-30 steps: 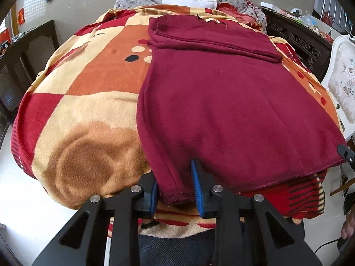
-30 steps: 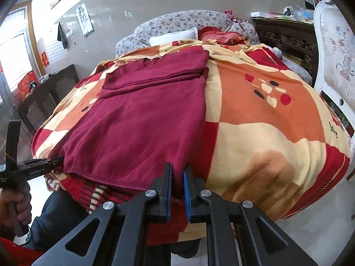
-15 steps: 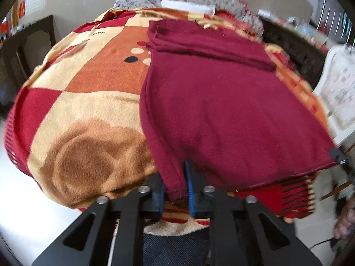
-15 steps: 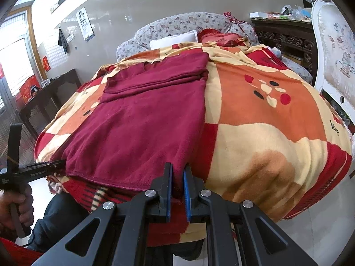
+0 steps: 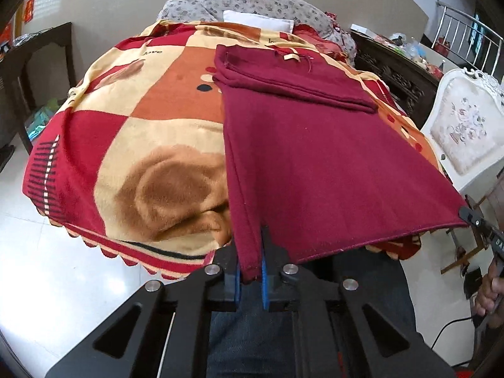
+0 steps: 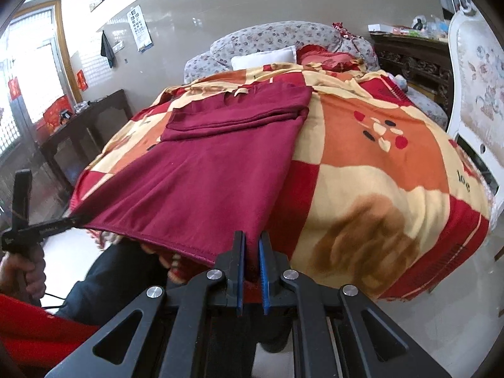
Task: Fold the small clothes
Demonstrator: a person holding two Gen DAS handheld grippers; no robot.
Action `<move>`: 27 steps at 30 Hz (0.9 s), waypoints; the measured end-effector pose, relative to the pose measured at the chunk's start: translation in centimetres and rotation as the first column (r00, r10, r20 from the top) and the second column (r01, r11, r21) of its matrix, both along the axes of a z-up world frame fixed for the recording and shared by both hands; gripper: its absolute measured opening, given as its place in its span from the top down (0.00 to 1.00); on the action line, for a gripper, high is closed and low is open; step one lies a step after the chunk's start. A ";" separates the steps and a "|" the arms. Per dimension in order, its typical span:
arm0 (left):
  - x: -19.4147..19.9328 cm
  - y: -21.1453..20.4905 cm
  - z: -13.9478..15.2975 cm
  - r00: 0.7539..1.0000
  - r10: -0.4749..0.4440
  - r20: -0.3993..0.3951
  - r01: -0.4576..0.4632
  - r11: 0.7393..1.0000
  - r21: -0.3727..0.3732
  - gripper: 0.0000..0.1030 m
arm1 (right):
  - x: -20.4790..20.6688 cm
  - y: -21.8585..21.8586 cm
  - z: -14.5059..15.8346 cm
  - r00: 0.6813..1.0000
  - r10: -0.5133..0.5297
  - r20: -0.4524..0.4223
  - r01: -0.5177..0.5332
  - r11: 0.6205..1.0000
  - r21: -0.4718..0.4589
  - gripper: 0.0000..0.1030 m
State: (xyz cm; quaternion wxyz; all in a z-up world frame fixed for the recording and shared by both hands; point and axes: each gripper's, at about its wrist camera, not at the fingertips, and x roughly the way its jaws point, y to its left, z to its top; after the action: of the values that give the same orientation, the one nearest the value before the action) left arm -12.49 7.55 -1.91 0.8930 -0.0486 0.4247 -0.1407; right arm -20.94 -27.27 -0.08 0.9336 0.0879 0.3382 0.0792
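Left gripper: the black two-finger left gripper with blue pads (image 5: 252,271) is clenched on the near left corner of the dark red knitted garment (image 5: 315,157), its jaws closing onto the cloth pinched between the pads

Garment, long axis: it runs away from the grippers toward the head of the bed, hem near, folded-over sleeves and neck far

Garment, place: spread on the checked red, orange and cream fleece blanket (image 5: 126,145); the near hem is lifted off the blanket and stretched between both grippers

Garment label: a small cream tag (image 5: 291,56) at the far neck edge, too small to read

Blanket writing: the word "love" (image 5: 153,52) in dark letters on a cream patch, upper left

Right gripper: the matching black right gripper (image 6: 251,275) is clamped on the near right corner of the hem, cloth between its blue pads; in the left wrist view its tip (image 5: 472,217) meets the hem corner at the far right

Person's hand (image 5: 489,293): gripping the right gripper's handle
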 end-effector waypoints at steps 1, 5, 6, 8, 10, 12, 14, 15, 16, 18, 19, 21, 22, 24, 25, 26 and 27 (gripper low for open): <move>0.4 0.1 0.2 1.000 0.001 0.004 -0.001 1.000 -0.014 0.92 | 0.1 -0.4 0.2 1.000 -0.001 0.004 0.001 1.000 0.021 0.92; 4.1 0.8 1.3 1.000 0.024 0.020 -0.021 0.992 -0.125 0.92 | 2.7 -2.0 1.8 0.999 -0.007 0.050 0.003 0.995 0.096 0.92; 5.2 0.9 1.6 0.999 0.029 0.022 -0.025 0.988 -0.152 0.92 | 4.0 -2.6 2.4 0.998 -0.015 0.066 0.007 0.993 0.114 0.92; 8.0 1.1 2.8 0.998 0.041 0.047 -0.030 0.975 -0.218 0.92 | 7.0 -3.5 3.6 0.995 -0.035 0.090 0.021 0.988 0.150 0.92; 11.3 0.9 4.1 0.995 0.062 0.074 -0.041 0.968 -0.248 0.92 | 9.6 -4.0 4.5 0.993 -0.035 0.110 0.016 0.986 0.166 0.92; 14.4 0.5 4.8 0.994 0.070 0.087 -0.044 0.964 -0.263 0.92 | 13.2 -4.3 5.3 0.992 -0.046 0.116 0.025 0.985 0.170 0.92; 18.1 -0.3 5.0 0.994 0.081 0.077 -0.058 0.964 -0.261 0.92 | 16.7 -4.5 5.5 0.993 -0.055 0.101 0.036 0.983 0.178 0.92; 19.8 -0.8 5.0 0.994 0.082 0.072 -0.062 0.967 -0.248 0.92 | 19.1 -4.6 5.4 0.994 -0.065 0.083 0.050 0.983 0.176 0.92; 21.1 -0.9 4.9 0.993 0.090 0.072 -0.071 0.970 -0.234 0.92 | 20.4 -4.7 5.3 0.995 -0.072 0.073 0.058 0.983 0.174 0.92; 24.6 -1.4 4.3 0.994 0.096 0.043 -0.085 0.974 -0.208 0.92 | 24.2 -4.8 4.7 0.995 -0.091 0.032 0.084 0.983 0.164 0.92; 26.2 -1.5 4.0 0.994 0.104 0.027 -0.097 0.976 -0.195 0.92 | 25.5 -4.9 4.5 0.995 -0.099 0.015 0.095 0.982 0.162 0.92; 29.4 -2.1 3.6 0.994 0.109 0.019 -0.105 0.981 -0.165 0.92 | 28.3 -5.2 4.2 0.994 -0.106 -0.012 0.107 0.981 0.160 0.92; 30.4 -2.2 3.5 0.993 0.113 0.017 -0.109 0.981 -0.159 0.92 | 29.6 -5.2 4.2 0.993 -0.112 -0.021 0.114 0.980 0.160 0.92; 32.5 -3.0 3.7 0.993 0.112 0.029 -0.108 0.986 -0.126 0.92 | 31.8 -5.3 4.5 0.992 -0.122 -0.034 0.126 0.979 0.162 0.92; 33.2 -3.2 3.7 0.993 0.112 0.032 -0.107 0.987 -0.116 0.92 | 32.4 -5.5 4.5 0.991 -0.125 -0.036 0.129 0.978 0.162 0.92; 34.3 -3.4 3.7 0.993 0.114 0.028 -0.110 0.988 -0.111 0.92 | 33.3 -5.6 4.6 0.991 -0.129 -0.040 0.134 0.977 0.164 0.92; 35.6 -3.6 3.6 0.992 0.122 0.021 -0.119 0.987 -0.109 0.92 | 34.4 -5.8 4.6 0.989 -0.136 -0.050 0.143 0.975 0.168 0.92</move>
State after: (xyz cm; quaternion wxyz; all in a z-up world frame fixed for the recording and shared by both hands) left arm 23.10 3.93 1.69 0.9017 -0.1200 0.4007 -0.1098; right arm 13.44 -33.05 4.55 0.9192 0.1925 0.3410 0.0406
